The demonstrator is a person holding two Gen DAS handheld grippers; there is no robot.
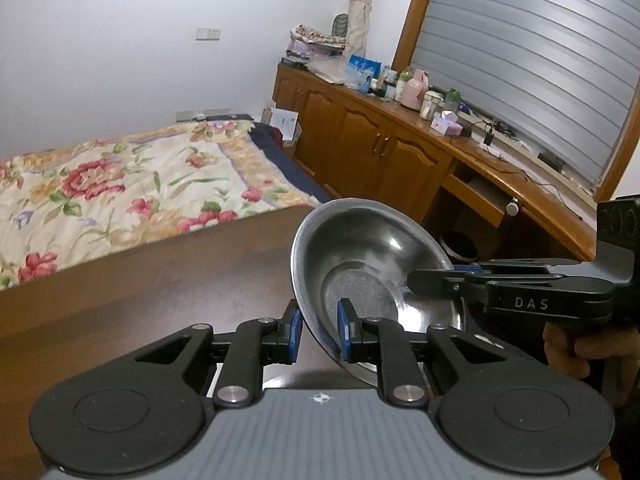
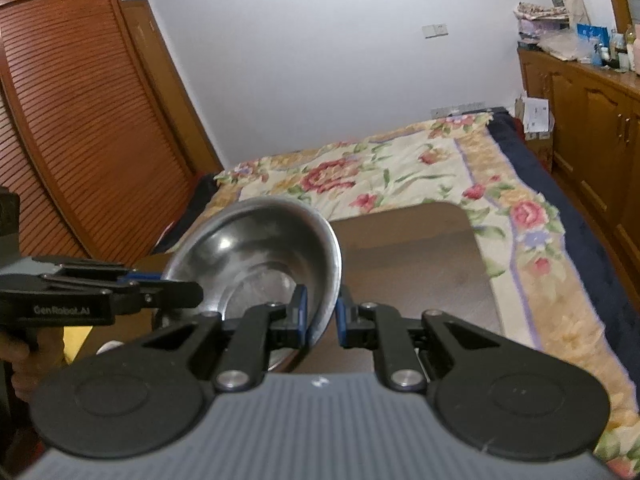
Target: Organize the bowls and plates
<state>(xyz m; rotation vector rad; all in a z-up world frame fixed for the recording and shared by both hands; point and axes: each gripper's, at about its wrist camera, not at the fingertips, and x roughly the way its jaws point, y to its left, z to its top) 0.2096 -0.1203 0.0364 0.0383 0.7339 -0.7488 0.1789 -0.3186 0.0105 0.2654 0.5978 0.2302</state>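
A single steel bowl point(image 1: 368, 256) point(image 2: 256, 248) hangs tilted above the dark brown table point(image 1: 160, 300) point(image 2: 420, 264), opening turned toward both cameras. My left gripper point(image 1: 319, 320) straddles its near-left rim, one blue pad inside and one outside, shut on the bowl. Coming in from the right, my right gripper point(image 1: 416, 280) clamps the opposite rim. In the right wrist view the right gripper point(image 2: 322, 312) pinches the bowl's right rim, while the left gripper point(image 2: 196, 296) reaches in from the left over the other edge. No plates or other bowls show.
Behind the table lies a bed with a floral quilt point(image 1: 120, 184) point(image 2: 400, 172). A wooden cabinet point(image 1: 360, 136) cluttered with bottles lines the right wall. A slatted wooden door point(image 2: 80, 120) stands at left. A hand point(image 1: 568, 344) grips the right tool.
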